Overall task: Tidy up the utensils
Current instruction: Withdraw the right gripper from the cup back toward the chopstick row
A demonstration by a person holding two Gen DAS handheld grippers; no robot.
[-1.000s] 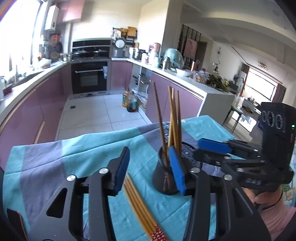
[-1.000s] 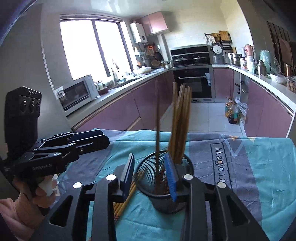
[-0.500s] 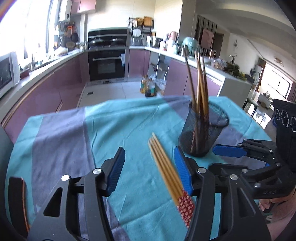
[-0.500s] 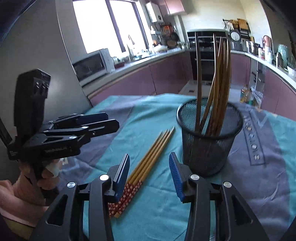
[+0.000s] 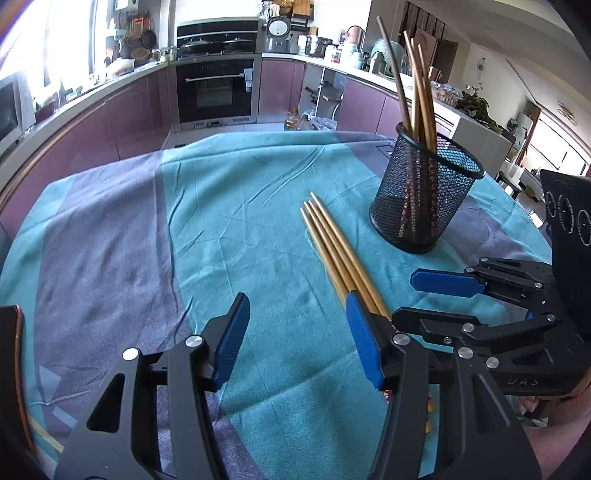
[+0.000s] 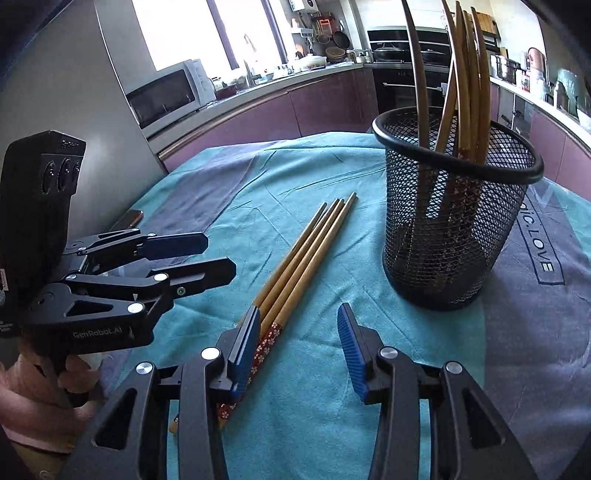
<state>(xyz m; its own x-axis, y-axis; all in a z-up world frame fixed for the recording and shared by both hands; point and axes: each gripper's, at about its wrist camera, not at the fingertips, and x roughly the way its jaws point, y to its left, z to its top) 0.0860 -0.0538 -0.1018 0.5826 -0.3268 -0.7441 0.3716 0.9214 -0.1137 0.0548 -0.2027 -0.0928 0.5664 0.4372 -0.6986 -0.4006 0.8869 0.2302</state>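
black mesh cup stands upright on the teal tablecloth, several chopsticks leaning inside it, tips up. beside it a bundle of loose chopsticks lies flat on the cloth, patterned ends toward the grippers. left gripper hovers with jaws parted, nothing between them. right gripper likewise parted and empty, the bundle just by its left finger

The scene is lit brightly by daylight from blown-out windows beyond the tongs, soft shadows are cast on the cloth, and straight lines are bent and corners darkened by fisheye distortion.
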